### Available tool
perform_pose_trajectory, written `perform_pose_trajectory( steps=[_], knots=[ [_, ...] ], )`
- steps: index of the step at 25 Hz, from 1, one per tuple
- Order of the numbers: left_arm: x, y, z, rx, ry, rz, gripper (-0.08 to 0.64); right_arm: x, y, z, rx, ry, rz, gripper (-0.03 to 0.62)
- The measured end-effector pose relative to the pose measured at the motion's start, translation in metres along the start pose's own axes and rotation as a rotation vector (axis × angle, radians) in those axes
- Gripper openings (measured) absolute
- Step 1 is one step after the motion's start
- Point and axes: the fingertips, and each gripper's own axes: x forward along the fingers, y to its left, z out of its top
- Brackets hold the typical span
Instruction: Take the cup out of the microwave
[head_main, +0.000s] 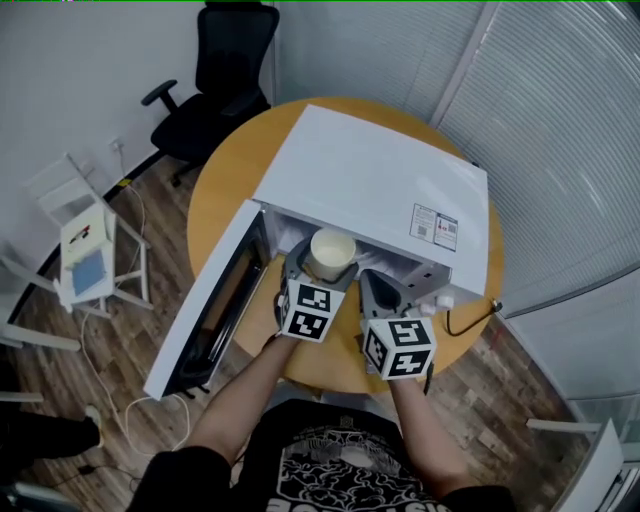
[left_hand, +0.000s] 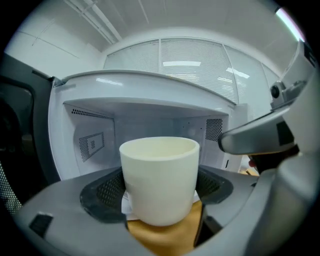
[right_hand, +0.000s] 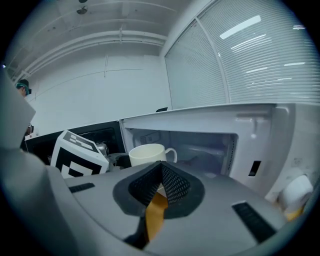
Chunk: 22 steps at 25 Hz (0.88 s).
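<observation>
- A white box-shaped microwave oven (head_main: 370, 175) stands on a round, wood-coloured worktop (head_main: 215, 200). Its black-windowed door (head_main: 205, 310) is swung wide open to the oven's left side, as the head view shows it.
- A plain cream ceramic cup (head_main: 331, 253) is at the mouth of the microwave, upright, just in front of the open cavity. In the left gripper view the bare wood of the worktop shows beneath the cup's base.
- The left tongs (head_main: 320, 268) hold the cup, spread wide around it, with one black ribbed pad pressed against each side of its wall.
- In the right gripper view the cup's handle (right_hand: 171, 152) points away from the door, toward the cavity's far side.
- The right tongs (head_main: 378, 285) are just beside the cup, in front of the microwave's right half. They are closed tip to tip and hold nothing.
- Each gripper carries a cube with black-and-white square markers (head_main: 308, 308), nearer the person than the microwave's front.
- A small printed label (head_main: 433, 226) sits on the microwave's top near its right edge.
- A black office chair (head_main: 215, 85) stands on the floor behind the microwave, beyond the worktop.
</observation>
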Motion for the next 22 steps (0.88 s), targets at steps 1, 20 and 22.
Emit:
perform_pose_trajectory(
  steps=[1, 20, 22],
  knots=[
    [-0.003, -0.002, -0.001, 0.003, 0.001, -0.007, 0.428, -0.002, 0.001, 0.0, -0.001, -0.001, -0.007, 0.015],
    [-0.071, -0.02, 0.002, -0.048, -0.017, -0.116, 0.43, -0.038, 0.031, -0.002, 0.023, -0.027, -0.185, 0.015],
    [-0.077, -0.025, 0.003, -0.037, -0.021, -0.132, 0.43, -0.043, 0.035, -0.001, 0.022, -0.032, -0.2, 0.015]
  ],
)
